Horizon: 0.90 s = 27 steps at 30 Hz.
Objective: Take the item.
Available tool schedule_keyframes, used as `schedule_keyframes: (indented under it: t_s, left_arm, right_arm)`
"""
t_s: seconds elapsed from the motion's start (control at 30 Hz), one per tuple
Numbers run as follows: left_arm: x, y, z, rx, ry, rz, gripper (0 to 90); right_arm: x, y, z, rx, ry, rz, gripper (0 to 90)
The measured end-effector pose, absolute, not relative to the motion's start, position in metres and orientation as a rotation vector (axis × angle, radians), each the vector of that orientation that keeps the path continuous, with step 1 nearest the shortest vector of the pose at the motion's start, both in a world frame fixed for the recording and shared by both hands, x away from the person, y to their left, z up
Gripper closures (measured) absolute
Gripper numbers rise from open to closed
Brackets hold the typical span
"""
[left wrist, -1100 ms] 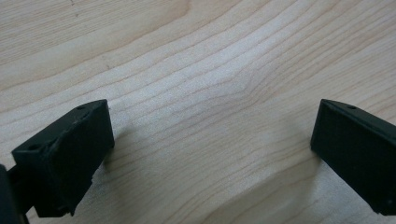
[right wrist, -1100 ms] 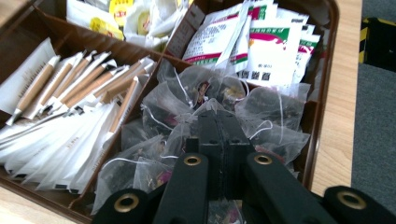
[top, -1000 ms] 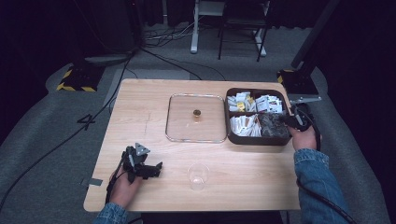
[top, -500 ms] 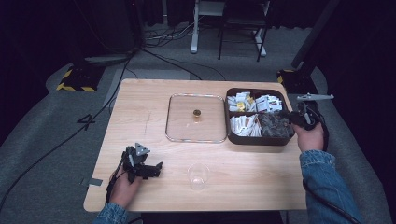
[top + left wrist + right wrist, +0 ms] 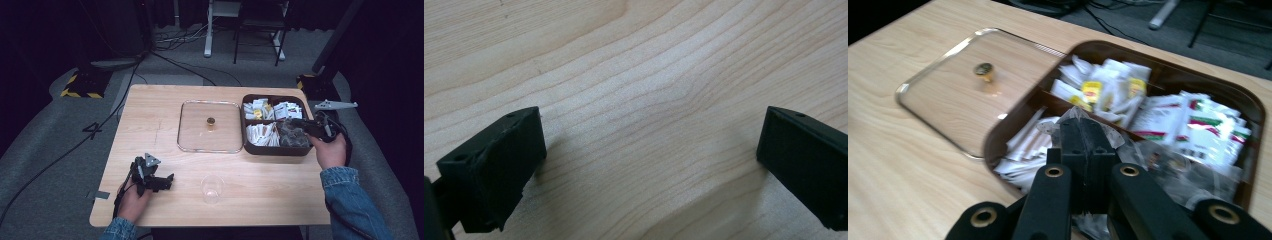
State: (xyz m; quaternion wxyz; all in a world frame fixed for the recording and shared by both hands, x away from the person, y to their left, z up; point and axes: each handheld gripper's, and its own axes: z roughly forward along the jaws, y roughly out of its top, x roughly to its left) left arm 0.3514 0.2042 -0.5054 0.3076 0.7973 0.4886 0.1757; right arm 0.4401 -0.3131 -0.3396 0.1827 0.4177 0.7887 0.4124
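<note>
Pinching clear packet [image 5: 1075, 116] | between shut fingers [image 5: 1083, 145] | over brown box [image 5: 1168, 75]

Packet: clear crinkled packet [image 5: 1075, 117], pinched at its edge in my right gripper [image 5: 1083, 131]
Pose: lifted just above the box's near right compartment
Box: brown, compartmented box [image 5: 274, 150], lid off, filled with sachets
</note>
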Motion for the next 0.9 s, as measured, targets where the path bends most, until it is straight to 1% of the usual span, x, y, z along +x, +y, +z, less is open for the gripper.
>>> schedule_keyframes:
  t_s: [0.17,0.33,0.37,0.63,0.9]
  left_arm:
    - [0.350,0.204,-0.505,2.101,1.307,0.469,0.0]
    - [0.349,0.203,-0.506,2.090,1.326,0.472,0.0]
    - [0.349,0.203,-0.506,2.089,1.328,0.473,0.0]
    - [0.349,0.203,-0.505,2.090,1.327,0.475,0.0]
    - [0.352,0.203,-0.506,2.087,1.324,0.470,0.0]
  right_arm:
    - [0.423,-0.286,-0.324,1.056,2.272,1.217,90.0]
    - [0.413,-0.269,-0.315,0.970,2.311,1.253,90.0]
    - [0.407,-0.259,-0.312,0.925,2.337,1.268,90.0]
    - [0.387,-0.228,-0.306,0.801,2.418,1.312,90.0]
    - [0.371,-0.203,-0.311,0.730,2.491,1.347,89.9]
